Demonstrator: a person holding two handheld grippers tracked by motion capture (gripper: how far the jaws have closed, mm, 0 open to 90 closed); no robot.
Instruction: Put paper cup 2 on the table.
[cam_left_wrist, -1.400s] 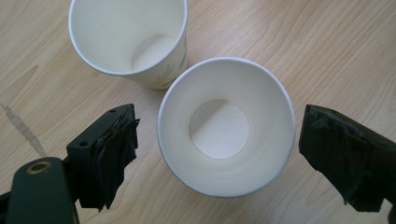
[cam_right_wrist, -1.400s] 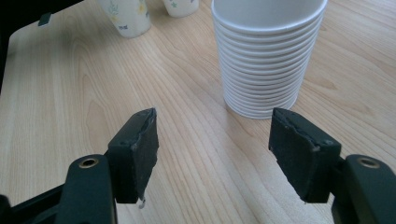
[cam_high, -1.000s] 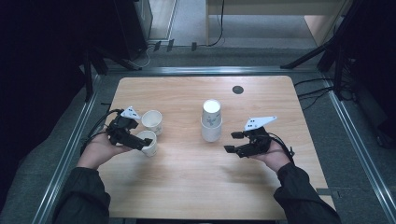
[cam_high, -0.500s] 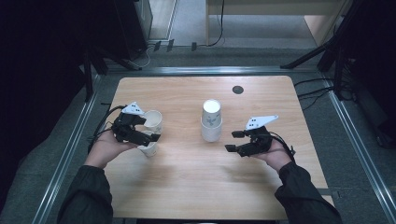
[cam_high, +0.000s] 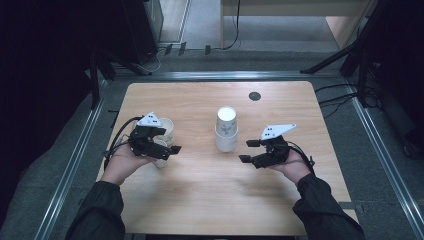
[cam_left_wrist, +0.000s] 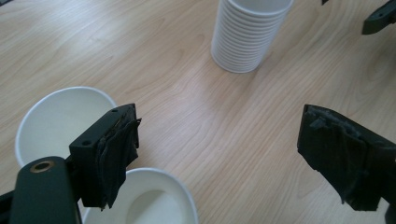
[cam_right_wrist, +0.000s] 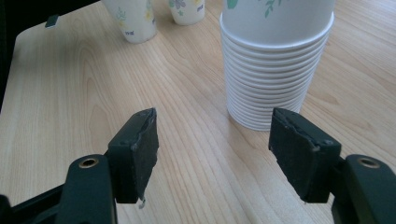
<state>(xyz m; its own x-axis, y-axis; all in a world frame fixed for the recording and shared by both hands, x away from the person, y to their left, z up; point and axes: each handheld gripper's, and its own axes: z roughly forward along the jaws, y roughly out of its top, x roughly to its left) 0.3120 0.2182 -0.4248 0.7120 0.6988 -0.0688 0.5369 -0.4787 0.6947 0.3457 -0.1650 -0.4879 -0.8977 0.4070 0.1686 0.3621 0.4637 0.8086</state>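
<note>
We see bare wood across the near half of the table, so a hand could pass freely there. The stack of paper cups stands mid-table between the two grippers and blocks the straight line across. Two single cups, the far cup and the near cup, crowd the left gripper. Open wood separates the right gripper from the stack.

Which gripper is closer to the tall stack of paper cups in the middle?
The right gripper, just to the right of the stack of cups. The left gripper is farther, over two single cups.
</note>
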